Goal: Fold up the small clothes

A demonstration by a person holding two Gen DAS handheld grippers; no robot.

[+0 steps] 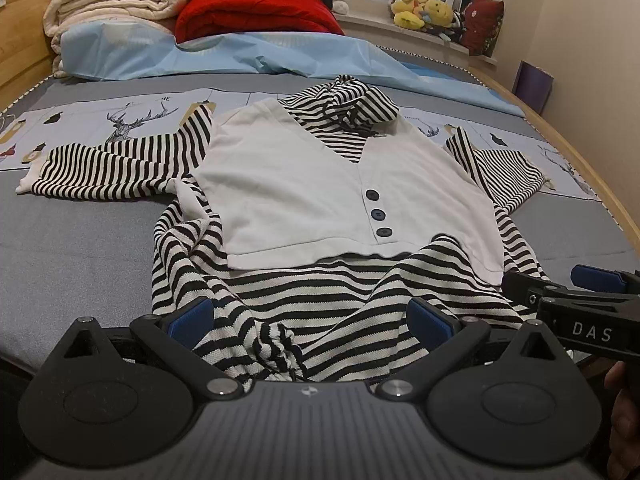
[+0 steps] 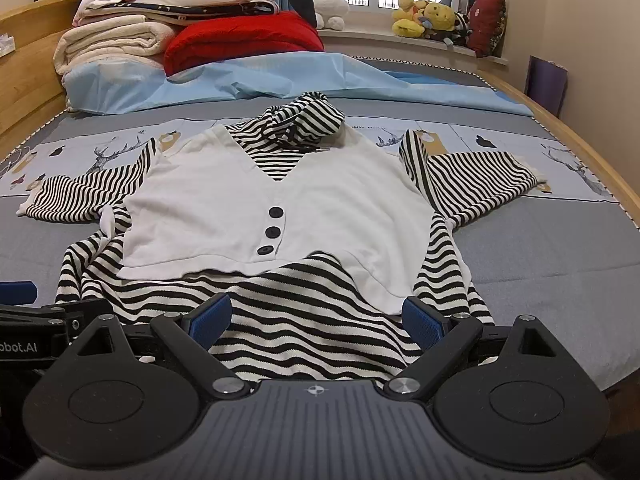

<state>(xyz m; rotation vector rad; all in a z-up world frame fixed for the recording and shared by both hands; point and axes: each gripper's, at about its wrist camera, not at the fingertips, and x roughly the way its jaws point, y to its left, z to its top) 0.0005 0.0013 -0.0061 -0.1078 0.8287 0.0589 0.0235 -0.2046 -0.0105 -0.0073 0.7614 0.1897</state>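
A small hooded top (image 1: 304, 184) lies face up on the bed: white vest front with three dark buttons (image 1: 378, 214), black-and-white striped sleeves, hood and hem. It also shows in the right wrist view (image 2: 240, 208). My left gripper (image 1: 312, 320) is open, its blue pads on either side of the bunched striped hem (image 1: 280, 340). My right gripper (image 2: 320, 320) is open over the striped hem (image 2: 304, 320), near the hem's right side. The right gripper also shows in the left wrist view (image 1: 576, 292) at the right edge.
The bed has a grey sheet (image 1: 80, 240) with a deer-print band. A light blue cover (image 1: 240, 56), folded white blankets (image 1: 112, 4) and a red quilt (image 1: 256, 12) lie at the far end. Plush toys (image 1: 424, 12) sit on the windowsill. A wooden bed rail (image 1: 580, 160) runs along the right.
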